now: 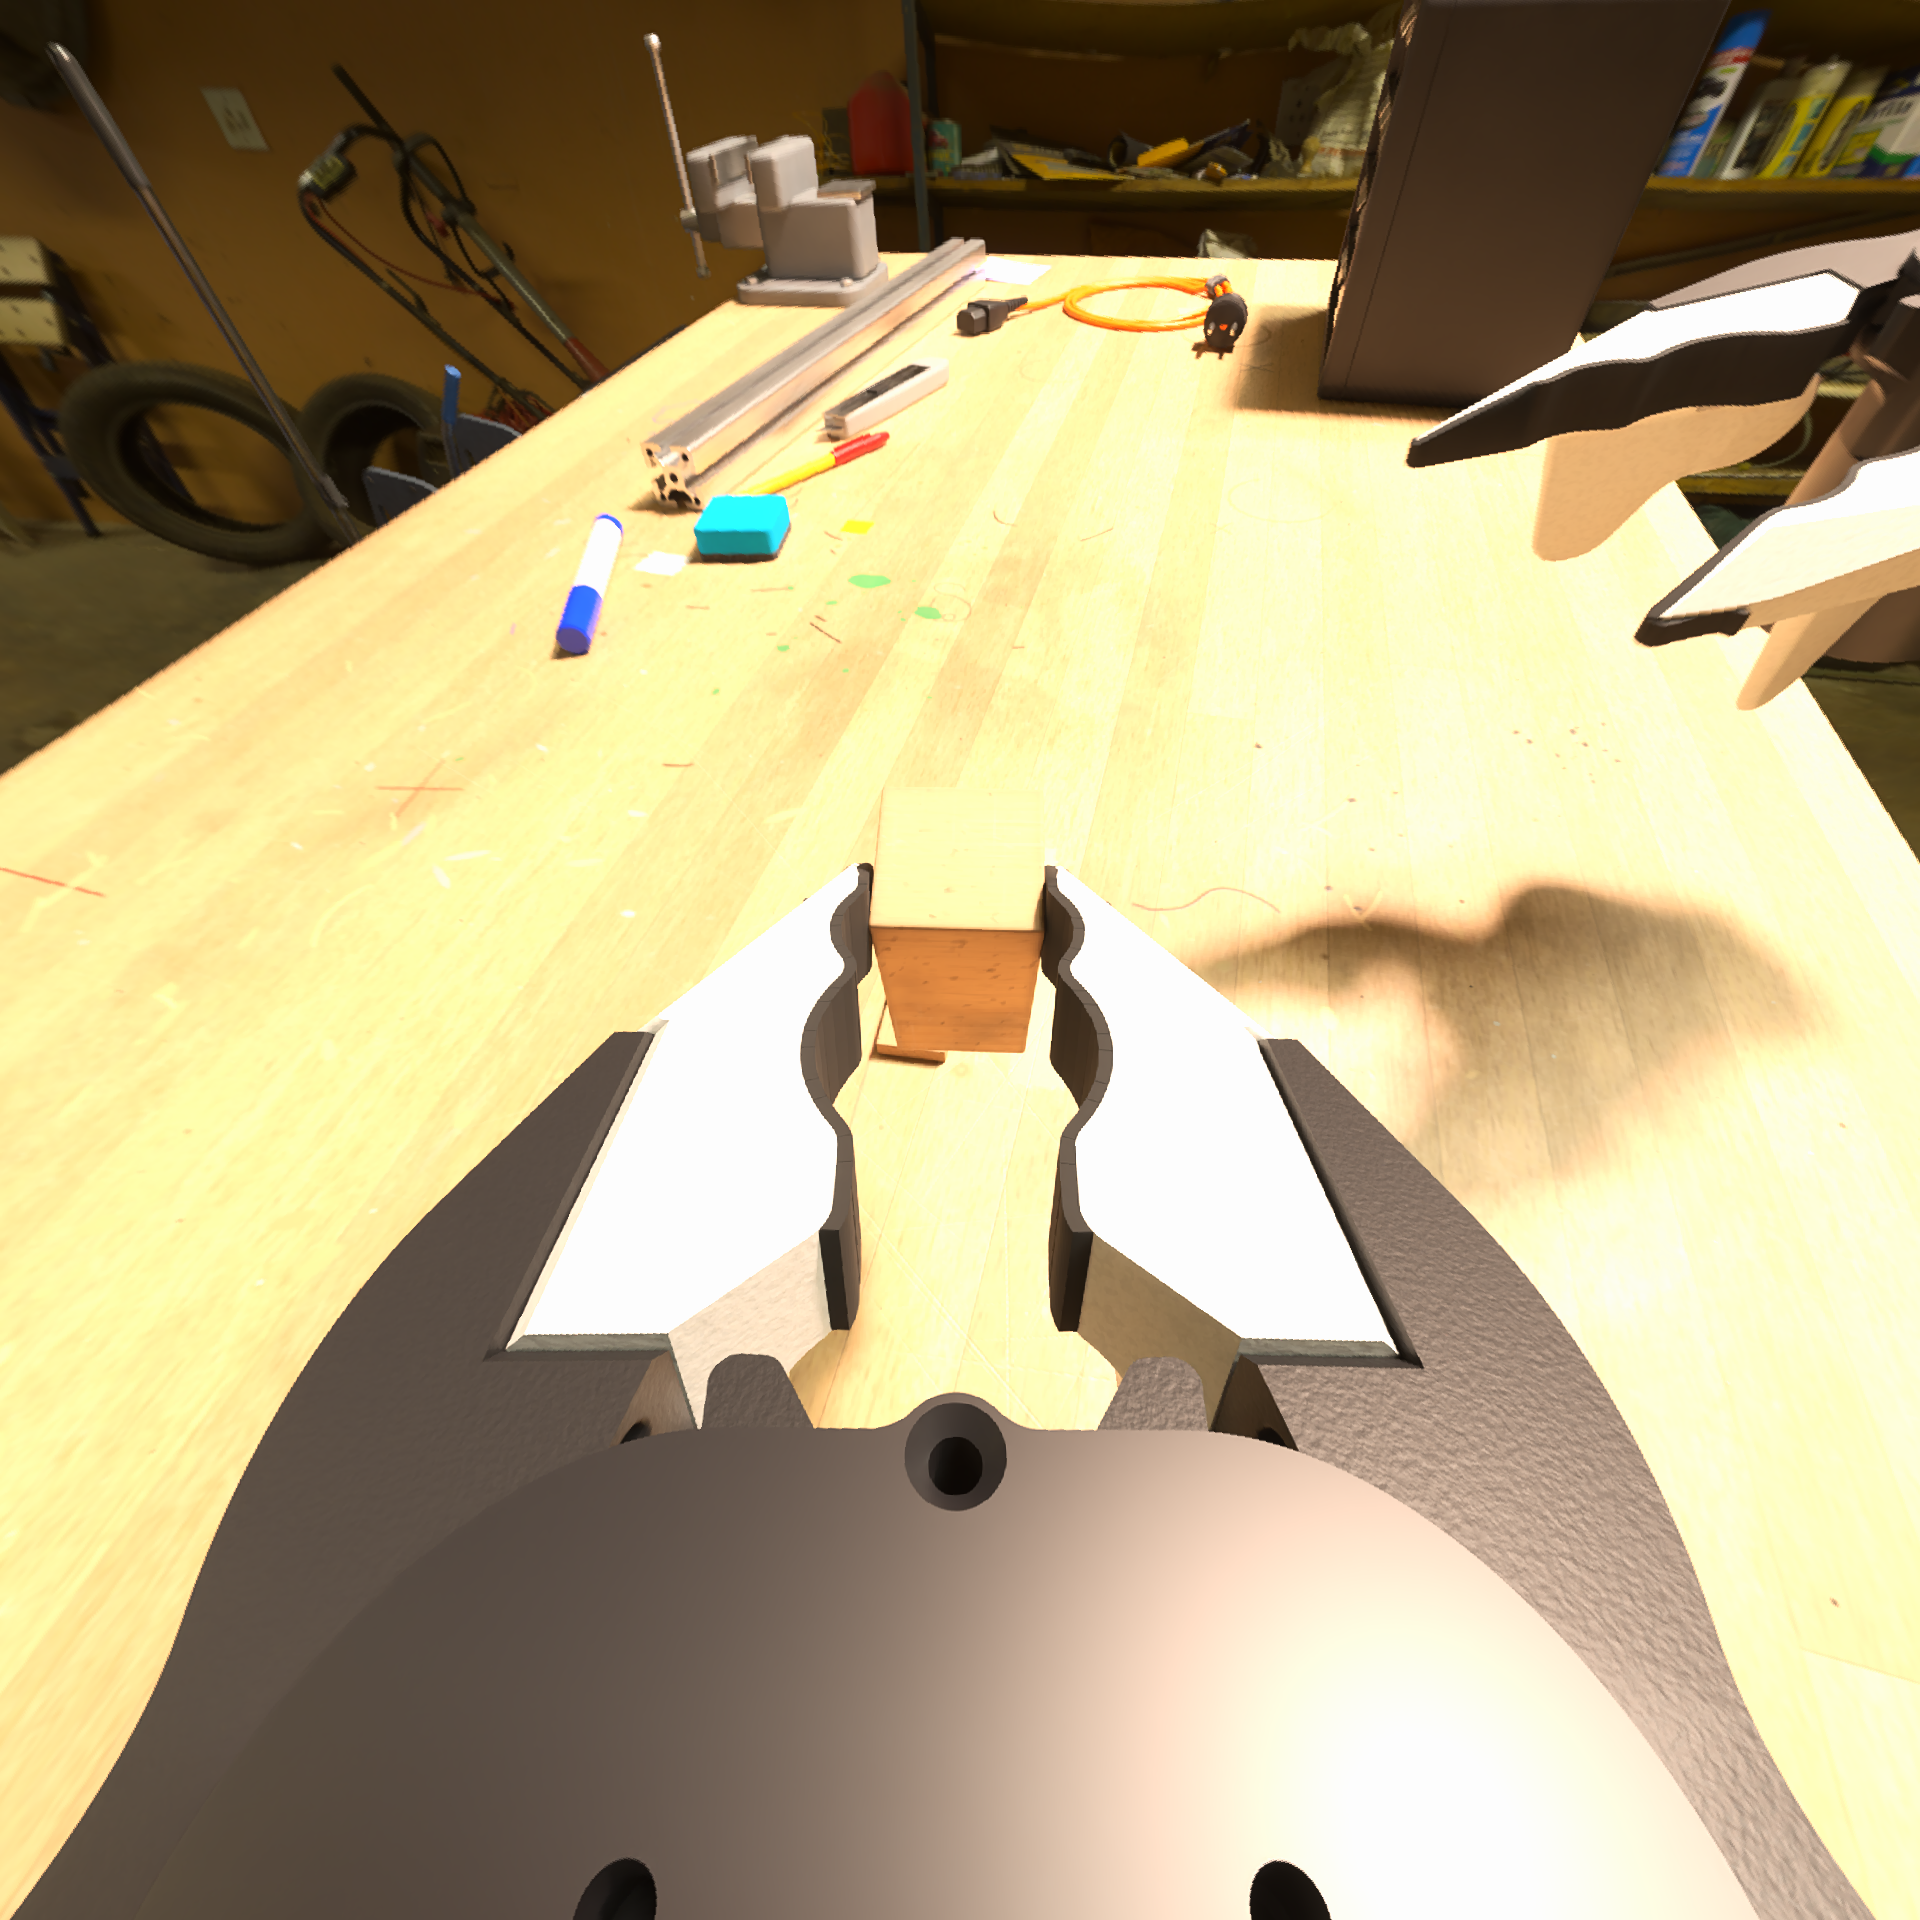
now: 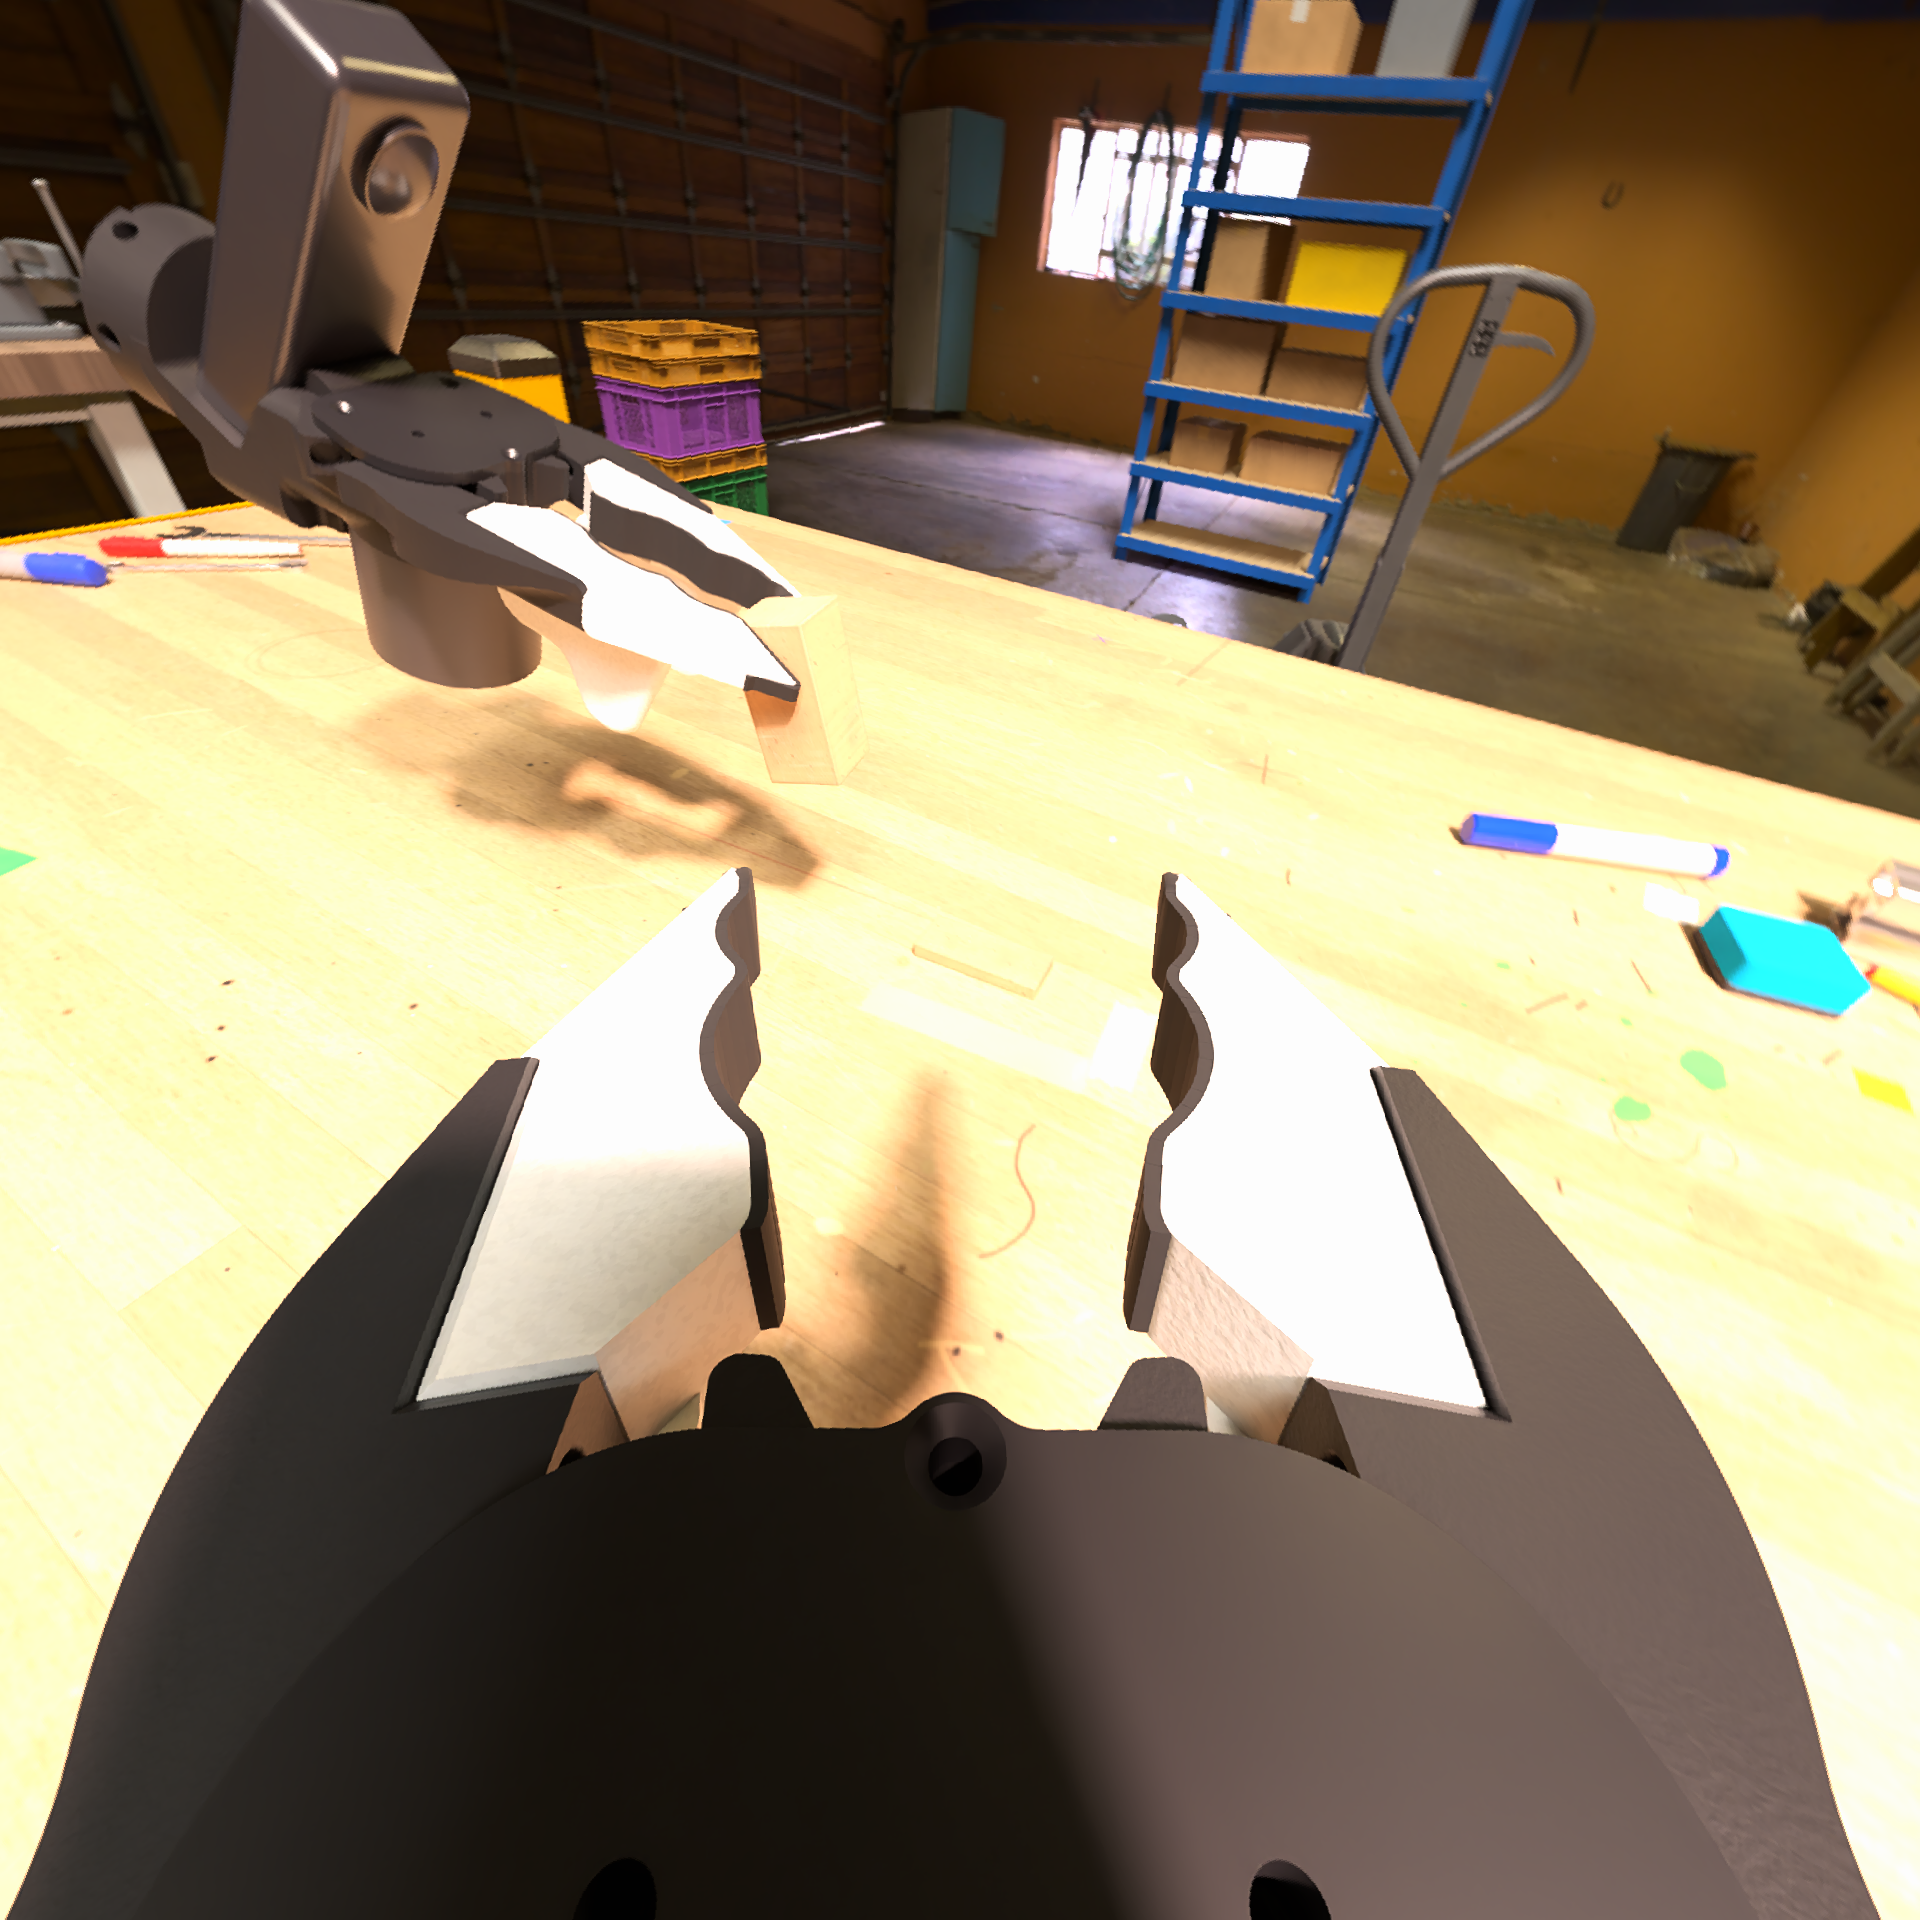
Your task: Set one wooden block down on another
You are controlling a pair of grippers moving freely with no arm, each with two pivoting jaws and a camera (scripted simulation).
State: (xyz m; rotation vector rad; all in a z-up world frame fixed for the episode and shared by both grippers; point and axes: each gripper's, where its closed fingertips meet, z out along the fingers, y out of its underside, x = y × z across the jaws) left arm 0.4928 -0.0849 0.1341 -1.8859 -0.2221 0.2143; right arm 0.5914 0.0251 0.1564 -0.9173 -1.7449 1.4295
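A pale wooden block (image 1: 956, 977) stands on the workbench (image 1: 1247, 727) between the fingertips of my left gripper (image 1: 956, 894), which press on both of its upper sides. In the right wrist view the block (image 2: 826, 686) looks taller than wide. No seam shows, so I cannot tell whether it is one block or two stacked. My left gripper also shows there (image 2: 795, 639), holding the block's top. My right gripper (image 2: 956, 883) is open and empty above bare bench, a little way from the block. It also shows at the right of the left wrist view (image 1: 1527, 545).
Beyond the block to the left lie a blue marker (image 1: 590, 582), a cyan eraser (image 1: 741, 525), a red-and-yellow pen (image 1: 831, 462) and an aluminium rail (image 1: 810, 364). A vise (image 1: 790, 218), an orange cable (image 1: 1132, 307) and a dark box (image 1: 1455, 208) stand at the far end.
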